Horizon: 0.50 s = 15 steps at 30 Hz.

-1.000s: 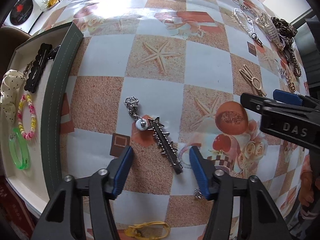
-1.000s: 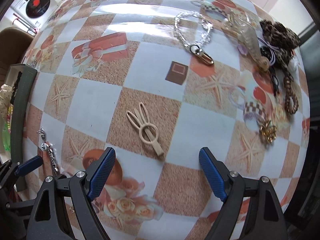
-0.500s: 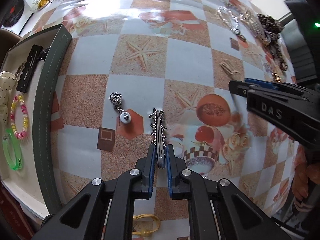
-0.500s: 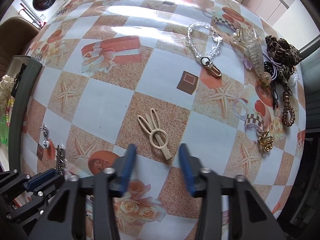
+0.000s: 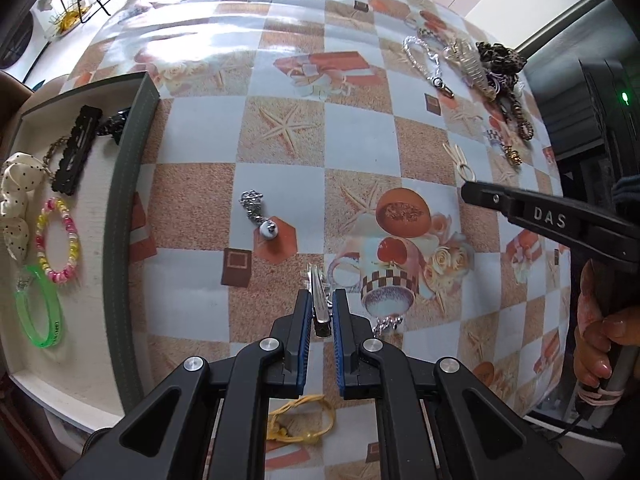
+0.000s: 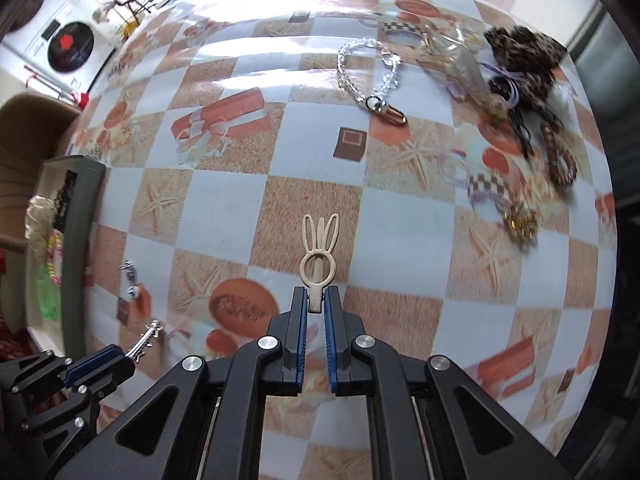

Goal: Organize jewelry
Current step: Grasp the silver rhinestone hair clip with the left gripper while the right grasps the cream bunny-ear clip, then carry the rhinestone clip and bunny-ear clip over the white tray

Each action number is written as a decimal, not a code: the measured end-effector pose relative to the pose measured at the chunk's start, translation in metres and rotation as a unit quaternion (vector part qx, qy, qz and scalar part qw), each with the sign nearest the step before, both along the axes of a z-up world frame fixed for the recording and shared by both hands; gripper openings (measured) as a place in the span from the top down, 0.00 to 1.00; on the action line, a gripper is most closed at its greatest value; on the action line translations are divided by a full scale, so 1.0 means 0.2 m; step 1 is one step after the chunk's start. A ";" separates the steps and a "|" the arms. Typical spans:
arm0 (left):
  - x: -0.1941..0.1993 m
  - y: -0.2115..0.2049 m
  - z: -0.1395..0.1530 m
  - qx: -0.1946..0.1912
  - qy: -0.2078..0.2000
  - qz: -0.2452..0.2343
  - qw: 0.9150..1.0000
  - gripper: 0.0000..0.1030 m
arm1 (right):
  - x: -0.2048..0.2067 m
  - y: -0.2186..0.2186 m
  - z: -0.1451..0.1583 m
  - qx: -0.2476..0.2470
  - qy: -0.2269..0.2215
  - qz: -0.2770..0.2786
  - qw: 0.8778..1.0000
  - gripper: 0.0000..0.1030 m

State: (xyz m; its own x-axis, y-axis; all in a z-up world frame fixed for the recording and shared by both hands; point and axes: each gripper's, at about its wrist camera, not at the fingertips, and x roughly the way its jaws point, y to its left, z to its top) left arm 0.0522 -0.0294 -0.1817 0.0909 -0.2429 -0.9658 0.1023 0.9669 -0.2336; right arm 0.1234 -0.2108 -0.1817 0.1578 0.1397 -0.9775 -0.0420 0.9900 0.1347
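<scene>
Both tongs are clamped shut on clips whose long axes run toward twelve o'clock: left gripper (image 5: pixel 321 312) holds the spiked clip (image 5: pixel 318 300), right gripper (image 6: pixel 316 310) the rabbit clip (image 6: pixel 318 258). Farther off, the tray (image 5: pixel 120 216) lies at nine o'clock, nearer the left.

Home: patterned tablecloth (image 5: pixel 280 152) (chair (image 6: pixel 24 128) beside).

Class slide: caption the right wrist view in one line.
Right gripper shut on a beige bunny-ear hair clip above the checkered tablecloth.
</scene>
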 end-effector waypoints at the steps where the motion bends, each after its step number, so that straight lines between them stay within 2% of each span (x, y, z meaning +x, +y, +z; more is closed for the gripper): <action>1: 0.00 0.01 0.01 -0.002 -0.001 0.000 1.000 0.87 | -0.02 0.00 0.00 0.006 0.001 -0.004 1.000 0.91; 7: -0.04 0.08 0.07 -0.011 -0.009 -0.003 1.000 0.87 | -0.16 0.01 0.05 0.021 0.005 -0.013 1.000 0.91; 15: -0.09 0.19 0.16 -0.020 -0.022 0.000 1.000 0.87 | -0.23 0.08 0.12 0.027 0.003 -0.013 1.000 0.91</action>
